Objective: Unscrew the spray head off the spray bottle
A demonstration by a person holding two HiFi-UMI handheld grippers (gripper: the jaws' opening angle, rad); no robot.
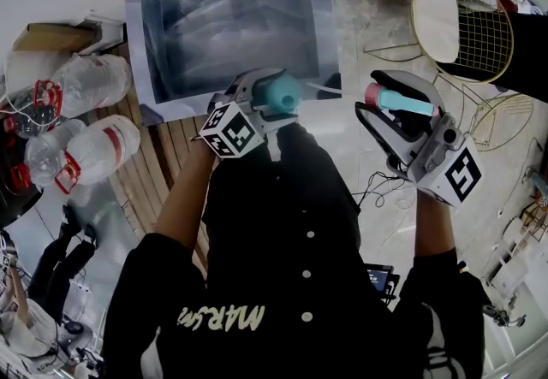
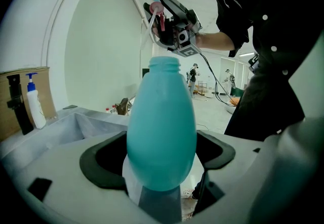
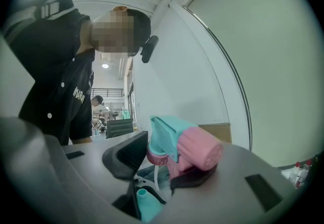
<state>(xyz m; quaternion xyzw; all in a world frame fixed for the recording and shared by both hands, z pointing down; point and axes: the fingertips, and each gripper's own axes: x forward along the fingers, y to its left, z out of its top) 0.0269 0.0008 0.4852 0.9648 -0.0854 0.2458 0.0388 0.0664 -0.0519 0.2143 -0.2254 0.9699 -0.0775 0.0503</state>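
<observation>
Between the left tongs (image 2: pixel 159 154) a teal bottle (image 2: pixel 161 127) is held by its wide body, the dark pads (image 2: pixel 101 160) pressed against both sides and the bare threaded neck pointing away from the tongs. No cap or head is seated on that neck. Across from it, in the right tongs (image 3: pixel 162 160), the spray head (image 3: pixel 185 147) is clamped at a middling width, its pink part lying against one jaw and its teal part turned towards the other. A thin white tube (image 3: pixel 158 180) is seen hanging from the head's collar. From the head view, the left tongs (image 1: pixel 272 103) and bottle (image 1: pixel 281 93) are held up in front of the person's body, and the right tongs (image 1: pixel 390 108) with the spray head (image 1: pixel 402 101) are kept well apart to the right of them, nothing joining the two. Beyond the left tongs a grey tray (image 1: pixel 231 18) is set on the worktop, and further out to their left several large water bottles (image 1: pixel 94 82) are lying. A white pump bottle (image 2: pixel 34 106) is seen standing far to the left of the gripped bottle.
</observation>
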